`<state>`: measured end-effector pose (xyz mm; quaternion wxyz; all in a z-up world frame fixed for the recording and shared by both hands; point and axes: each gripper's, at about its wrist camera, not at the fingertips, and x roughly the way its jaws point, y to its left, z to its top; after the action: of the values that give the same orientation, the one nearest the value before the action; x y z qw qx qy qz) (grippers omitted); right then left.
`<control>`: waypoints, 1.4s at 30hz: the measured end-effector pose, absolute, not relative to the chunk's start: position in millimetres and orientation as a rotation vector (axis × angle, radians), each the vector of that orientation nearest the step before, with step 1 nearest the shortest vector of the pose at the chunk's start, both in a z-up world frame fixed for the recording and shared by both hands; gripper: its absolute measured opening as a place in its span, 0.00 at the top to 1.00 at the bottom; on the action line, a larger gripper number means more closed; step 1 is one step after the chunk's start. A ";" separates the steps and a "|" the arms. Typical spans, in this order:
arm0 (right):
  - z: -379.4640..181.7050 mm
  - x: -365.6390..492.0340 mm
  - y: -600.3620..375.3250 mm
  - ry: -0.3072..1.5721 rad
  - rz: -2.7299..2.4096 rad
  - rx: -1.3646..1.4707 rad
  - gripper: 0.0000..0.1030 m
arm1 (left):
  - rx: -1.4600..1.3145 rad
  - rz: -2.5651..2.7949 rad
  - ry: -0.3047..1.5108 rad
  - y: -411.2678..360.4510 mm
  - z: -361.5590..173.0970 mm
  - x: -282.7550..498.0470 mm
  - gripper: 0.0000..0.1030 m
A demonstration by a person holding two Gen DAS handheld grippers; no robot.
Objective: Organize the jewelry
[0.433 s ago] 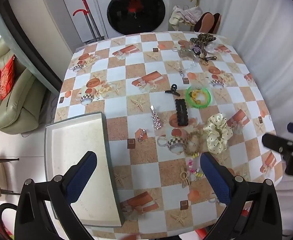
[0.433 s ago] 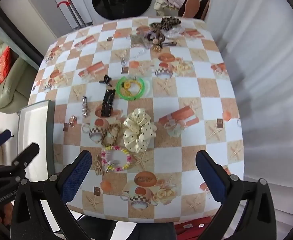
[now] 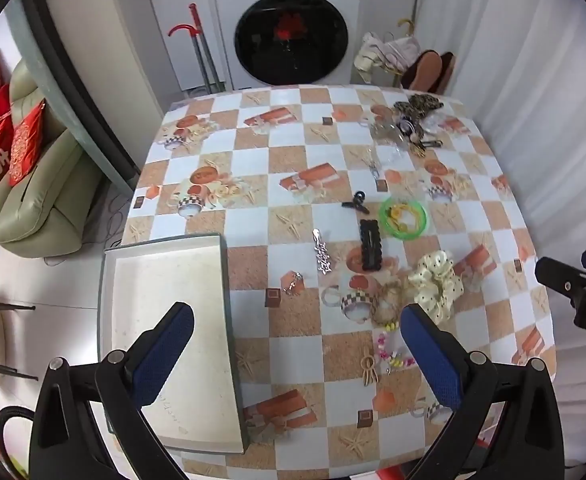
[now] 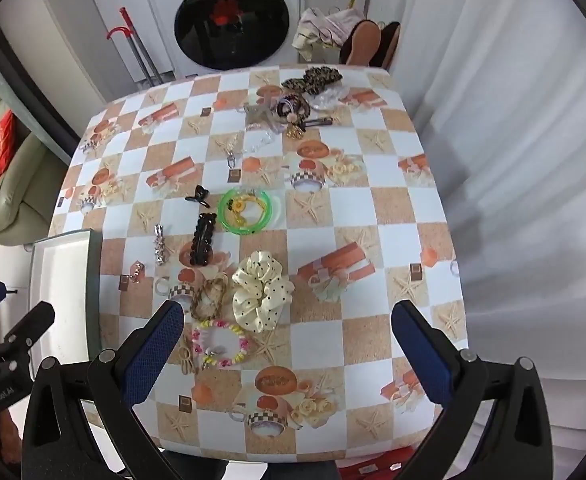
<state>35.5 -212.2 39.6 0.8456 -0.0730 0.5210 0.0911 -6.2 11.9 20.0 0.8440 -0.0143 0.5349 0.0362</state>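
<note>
Jewelry and hair pieces lie scattered on the checkered tablecloth. A cream dotted scrunchie (image 4: pixel 261 289), a pink and yellow bead bracelet (image 4: pixel 219 343), a black hair clip (image 4: pixel 202 239), a green bangle (image 4: pixel 244 210), a silver chain piece (image 4: pixel 159 245) and a braided tan ring (image 4: pixel 209 295) sit mid-table. A grey open tray (image 3: pixel 165 320) lies at the table's left edge. My left gripper (image 3: pixel 297 344) is open and empty above the tray's right side. My right gripper (image 4: pixel 287 342) is open and empty above the bracelet and scrunchie.
A pile of dark hair ties and clips (image 4: pixel 305 96) sits at the far end of the table. A small black claw clip (image 3: pixel 356 202) lies mid-table. A washing machine (image 3: pixel 289 28) stands beyond the table, a sofa (image 3: pixel 25 184) to the left, a white curtain (image 4: pixel 513 120) on the right.
Both grippers have tilted slightly so the table sits a little lower in view. Nothing on the table has moved.
</note>
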 end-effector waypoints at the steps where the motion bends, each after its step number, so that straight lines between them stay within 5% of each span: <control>1: 39.8 35.8 -210.8 1.093 0.194 -0.161 0.00 | -0.035 0.080 1.127 13.4 20.5 -6.5 0.00; 42: 45.9 29.2 -200.0 1.081 0.180 -0.162 0.00 | -0.038 0.091 1.098 17.8 28.6 -5.8 0.00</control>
<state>29.2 -200.0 45.9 0.8505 -0.0769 0.5132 0.0857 -5.8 17.8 28.6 0.8518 -0.0179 0.5218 0.0435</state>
